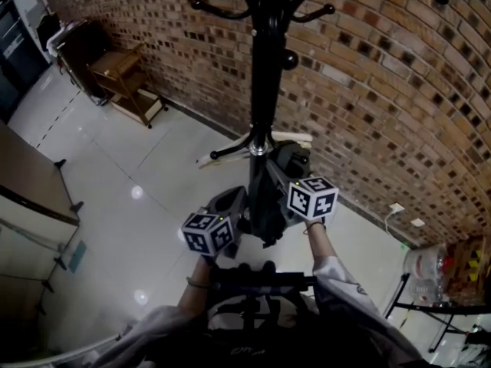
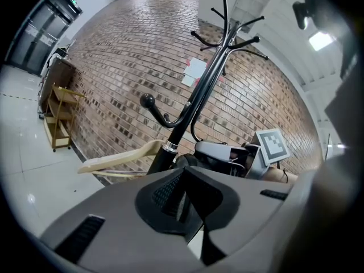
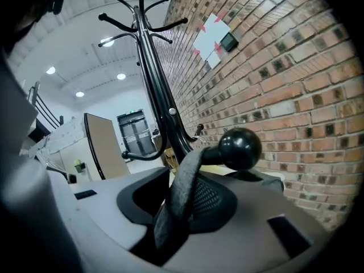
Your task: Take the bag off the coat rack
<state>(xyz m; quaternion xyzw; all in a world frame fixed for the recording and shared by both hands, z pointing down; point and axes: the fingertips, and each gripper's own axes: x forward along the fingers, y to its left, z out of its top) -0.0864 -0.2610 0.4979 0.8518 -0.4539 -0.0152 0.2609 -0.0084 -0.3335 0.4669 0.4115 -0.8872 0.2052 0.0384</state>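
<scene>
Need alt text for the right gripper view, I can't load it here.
A dark grey bag strap hangs from a ball-tipped hook of the black coat rack and runs down between the jaws of the right gripper; whether the pads pinch it is unclear. A brick wall stands close on the right.

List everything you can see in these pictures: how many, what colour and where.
coat rack: one, black, centre, in front of the wall
hook: one low arm of the rack, black, ball-tipped, carrying the strap
strap: one, dark grey, looped over that hook
bag: apparently one, dark, hanging low against the pole
brick wall: one, red-brown, behind the rack
paper sheet: one, white, stuck on the wall
wooden shelf: one, brown, far left by the wall
table: one, brown top, left edge
water jug: one, clear, lower right
floor: white, glossy
left gripper: grey, shut, empty
right gripper: grey, shut on the strap
arms: two, bare forearms, pale sleeves
</scene>
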